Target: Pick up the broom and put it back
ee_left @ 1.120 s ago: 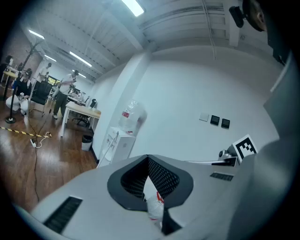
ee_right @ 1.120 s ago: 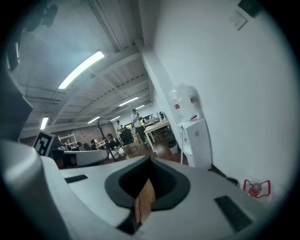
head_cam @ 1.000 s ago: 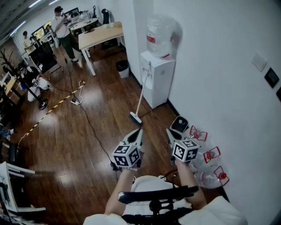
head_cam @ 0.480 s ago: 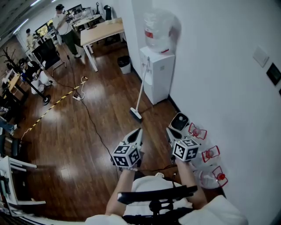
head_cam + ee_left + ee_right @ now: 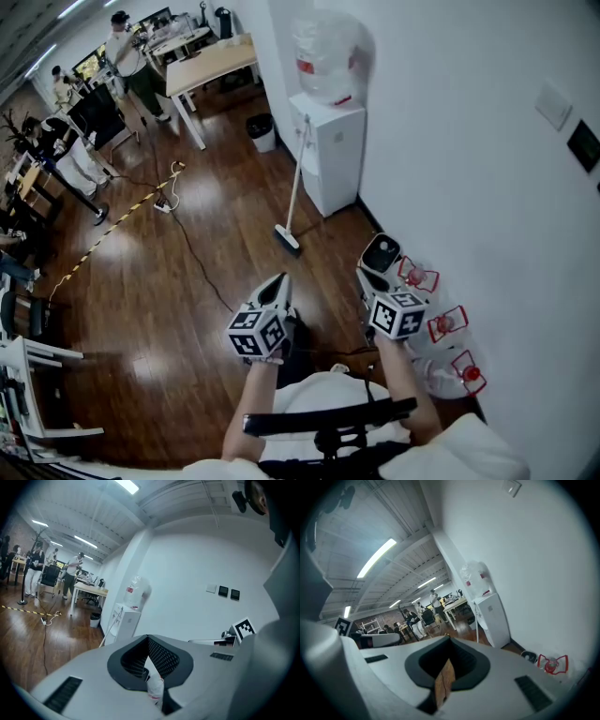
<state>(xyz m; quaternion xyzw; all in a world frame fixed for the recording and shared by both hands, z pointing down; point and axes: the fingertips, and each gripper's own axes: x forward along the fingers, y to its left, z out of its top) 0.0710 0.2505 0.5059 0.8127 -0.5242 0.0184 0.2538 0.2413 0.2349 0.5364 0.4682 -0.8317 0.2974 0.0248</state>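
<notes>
A white-handled broom (image 5: 293, 187) leans against the water dispenser (image 5: 330, 164), its head (image 5: 286, 239) on the wood floor. It stands ahead of both grippers, and neither touches it. My left gripper (image 5: 279, 281) points toward the broom head from a short way back, jaws shut and empty. My right gripper (image 5: 364, 277) is level with it to the right, also shut with nothing in it. The left gripper view shows the broom (image 5: 108, 631) far off beside the dispenser. Its thin handle (image 5: 476, 626) also shows in the right gripper view.
Several empty water bottles (image 5: 441, 328) with red handles lie along the wall at right, beside a small white appliance (image 5: 380, 255). A cable (image 5: 202, 272) runs across the floor. A bin (image 5: 261, 131), a table (image 5: 211, 66) and people stand farther back.
Both grippers have come a little nearer the broom and dispenser. The left one has drifted left in the head view. Both stay shut, and the broom has not moved.
</notes>
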